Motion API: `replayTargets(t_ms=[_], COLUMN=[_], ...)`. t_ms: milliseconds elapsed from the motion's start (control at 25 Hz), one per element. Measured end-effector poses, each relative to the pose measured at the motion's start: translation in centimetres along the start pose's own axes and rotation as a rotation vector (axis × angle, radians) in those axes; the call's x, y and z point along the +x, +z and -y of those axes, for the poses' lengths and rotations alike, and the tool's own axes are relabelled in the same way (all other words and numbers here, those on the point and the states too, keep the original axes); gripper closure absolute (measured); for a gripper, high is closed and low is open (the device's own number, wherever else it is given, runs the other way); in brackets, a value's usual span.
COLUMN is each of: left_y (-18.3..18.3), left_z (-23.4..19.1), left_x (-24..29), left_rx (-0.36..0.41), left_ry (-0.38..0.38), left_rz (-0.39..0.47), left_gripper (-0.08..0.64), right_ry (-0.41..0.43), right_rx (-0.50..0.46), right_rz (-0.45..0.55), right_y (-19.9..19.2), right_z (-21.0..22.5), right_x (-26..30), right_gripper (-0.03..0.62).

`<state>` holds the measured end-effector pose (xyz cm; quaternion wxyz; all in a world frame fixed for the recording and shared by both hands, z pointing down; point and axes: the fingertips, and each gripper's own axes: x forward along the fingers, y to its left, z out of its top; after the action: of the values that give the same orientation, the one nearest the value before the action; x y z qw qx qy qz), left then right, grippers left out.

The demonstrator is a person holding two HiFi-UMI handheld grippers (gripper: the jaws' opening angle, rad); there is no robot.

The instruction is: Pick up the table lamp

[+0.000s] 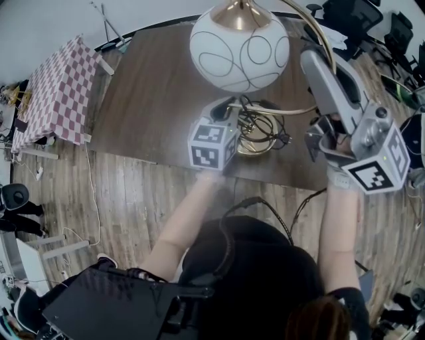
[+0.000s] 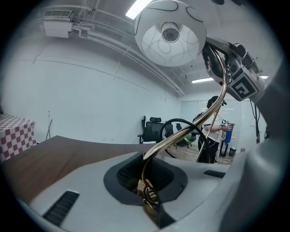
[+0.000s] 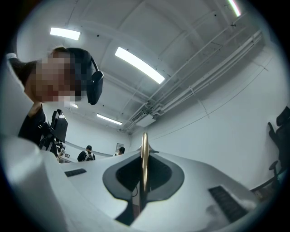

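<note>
The table lamp has a white globe shade (image 1: pixel 239 50) with black loops, a curved brass stem (image 1: pixel 330 73) and a brass base (image 1: pixel 255 141) on the dark wooden table (image 1: pixel 153 99). My left gripper (image 1: pixel 239 121) is shut on the stem low down by the base; in the left gripper view the brass stem (image 2: pixel 181 133) rises from between the left gripper's (image 2: pixel 147 192) pads to the shade (image 2: pixel 170 36). My right gripper (image 1: pixel 313 56) is shut on the upper arc of the stem, seen as a thin brass rod (image 3: pixel 144 154) in the right gripper's (image 3: pixel 143 186) pads.
A black power cord (image 1: pixel 269 133) coils around the lamp base and hangs off the near table edge. A table with a red checkered cloth (image 1: pixel 56 93) stands at the left. Office chairs (image 1: pixel 352 16) stand beyond the table at the top right. Wooden floor lies below.
</note>
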<state>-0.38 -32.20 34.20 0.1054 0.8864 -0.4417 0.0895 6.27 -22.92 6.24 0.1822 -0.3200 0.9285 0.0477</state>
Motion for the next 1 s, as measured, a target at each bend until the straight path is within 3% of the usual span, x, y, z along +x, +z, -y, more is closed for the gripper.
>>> replayTargets(t_ms=[1000], left_y=[-0.69], left_z=[0.19], left_x=[0.19], left_rx=[-0.012], left_ry=[-0.009], left_rz=[-0.02], left_gripper=[0.549], right_ry=[-0.011], right_rx=[-0.011], right_rz=[-0.021], right_y=[-0.41], right_z=[-0.03], right_x=[-0.05], right_gripper=[0.591])
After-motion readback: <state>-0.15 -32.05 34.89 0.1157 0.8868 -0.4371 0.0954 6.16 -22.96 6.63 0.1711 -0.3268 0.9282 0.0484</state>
